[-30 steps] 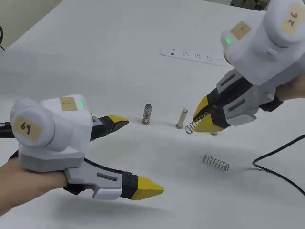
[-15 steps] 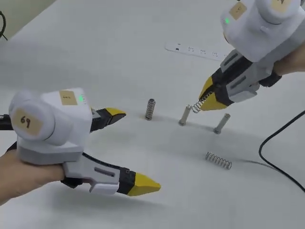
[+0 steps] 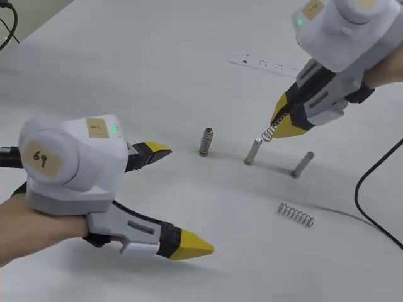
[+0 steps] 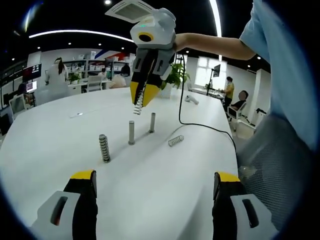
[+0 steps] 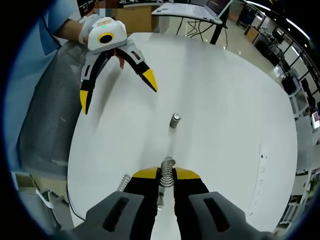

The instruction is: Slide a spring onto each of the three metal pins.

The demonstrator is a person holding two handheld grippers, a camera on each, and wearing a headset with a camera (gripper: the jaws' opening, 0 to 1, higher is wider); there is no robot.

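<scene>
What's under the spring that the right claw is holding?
The spring in the right claw hangs just above the middle pin, bare and upright. In the right gripper view the spring covers its tip, so contact is unclear.

I've got bare table (image 3: 113,69) far side & L of sprung pin (image 3: 206,141); loose spring (image 3: 296,214) + cable (image 3: 356,196) crowd R.

The right gripper (image 5: 166,173) has its yellow-tipped jaws clamped on a spring (image 5: 167,165), which stands out past the tips. Beyond it, toward the middle of the white table (image 5: 225,100), stands a spring-covered pin (image 5: 174,120). A loose spring (image 5: 123,182) lies toward the table edge beside the mesh chair (image 5: 47,120). The left gripper (image 5: 117,87) hovers over that same edge, jaws spread wide.
</scene>
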